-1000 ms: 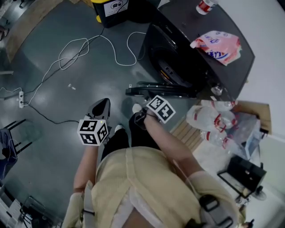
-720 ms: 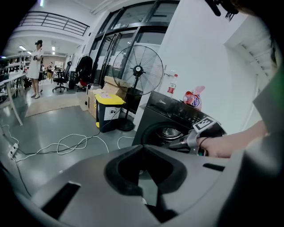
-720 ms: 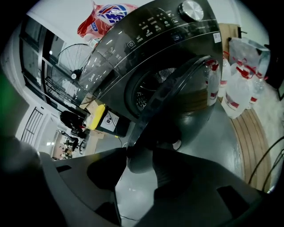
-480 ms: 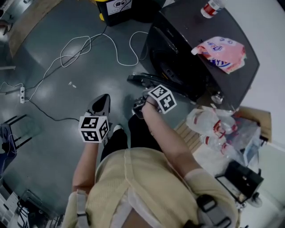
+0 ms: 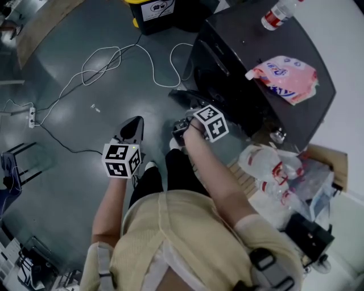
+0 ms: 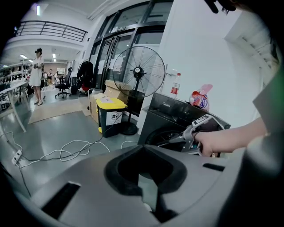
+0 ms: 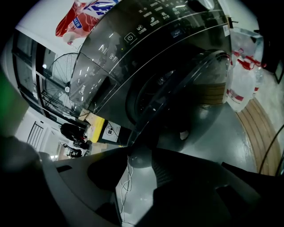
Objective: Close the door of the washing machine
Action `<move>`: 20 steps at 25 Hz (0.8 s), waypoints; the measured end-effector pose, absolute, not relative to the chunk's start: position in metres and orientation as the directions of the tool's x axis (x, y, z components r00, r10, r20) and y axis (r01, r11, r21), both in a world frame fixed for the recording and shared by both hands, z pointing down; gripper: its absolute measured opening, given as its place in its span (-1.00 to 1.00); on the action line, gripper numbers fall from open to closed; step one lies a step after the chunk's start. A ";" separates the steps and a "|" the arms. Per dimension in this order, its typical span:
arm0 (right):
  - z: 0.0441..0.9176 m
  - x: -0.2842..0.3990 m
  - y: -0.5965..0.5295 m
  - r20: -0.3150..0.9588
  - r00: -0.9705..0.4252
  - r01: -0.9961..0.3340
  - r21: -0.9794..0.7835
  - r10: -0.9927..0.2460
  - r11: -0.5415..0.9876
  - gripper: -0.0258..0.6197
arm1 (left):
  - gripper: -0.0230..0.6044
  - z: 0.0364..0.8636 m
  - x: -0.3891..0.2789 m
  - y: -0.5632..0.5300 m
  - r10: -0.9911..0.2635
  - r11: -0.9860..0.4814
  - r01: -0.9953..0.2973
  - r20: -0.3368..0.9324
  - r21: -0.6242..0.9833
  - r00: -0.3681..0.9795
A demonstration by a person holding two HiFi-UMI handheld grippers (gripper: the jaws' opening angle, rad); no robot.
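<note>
The dark front-loading washing machine point(image 5: 244, 62) stands at the upper right, and its round door point(image 5: 190, 98) hangs partly open toward the floor. My right gripper point(image 5: 177, 126) is at the door's outer edge. In the right gripper view the door's rim point(image 7: 177, 97) runs down between the jaws of the right gripper point(image 7: 135, 155). The jaws have just been closing and stand wide; I see no firm pinch. My left gripper point(image 5: 134, 122) hovers over the floor to the left, shut and empty; its tips point(image 6: 143, 150) meet in the left gripper view.
A pink pouch point(image 5: 284, 71) and a bottle point(image 5: 278, 14) lie on the machine's top. White cables point(image 5: 114, 62) loop across the grey floor, with a yellow-lidded bin point(image 5: 156, 11) behind. Plastic bags point(image 5: 270, 167) pile up right of my legs. A fan point(image 6: 137, 73) stands behind.
The door has swung closer to the machine's front. The right gripper has moved with it toward the machine, and the left gripper has drifted the same way.
</note>
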State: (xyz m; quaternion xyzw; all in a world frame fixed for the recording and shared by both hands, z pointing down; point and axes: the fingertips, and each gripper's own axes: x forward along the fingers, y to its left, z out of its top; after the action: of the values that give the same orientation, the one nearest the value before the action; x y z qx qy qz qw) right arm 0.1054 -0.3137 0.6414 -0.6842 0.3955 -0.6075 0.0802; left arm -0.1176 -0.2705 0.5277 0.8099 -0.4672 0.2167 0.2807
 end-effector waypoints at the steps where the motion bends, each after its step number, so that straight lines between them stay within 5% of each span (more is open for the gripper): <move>1: 0.641 0.107 -0.317 0.766 -0.049 -0.442 -0.592 -0.641 -0.674 -0.39 | -0.91 0.528 -0.115 -0.273 -0.635 -0.402 -0.879 0.614 0.256 0.469; 20: 0.641 0.142 -0.369 0.737 -0.007 -0.554 -0.566 -0.676 -0.611 -0.44 | -0.91 0.534 -0.106 -0.302 -0.646 -0.336 -0.902 0.631 0.271 0.430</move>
State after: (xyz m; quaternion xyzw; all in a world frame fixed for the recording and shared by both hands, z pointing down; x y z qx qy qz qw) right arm 0.1421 -0.3687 0.6409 -0.7024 0.4378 -0.5586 0.0549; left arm -0.1061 -0.3016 0.5341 0.7896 -0.4901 0.2114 0.3028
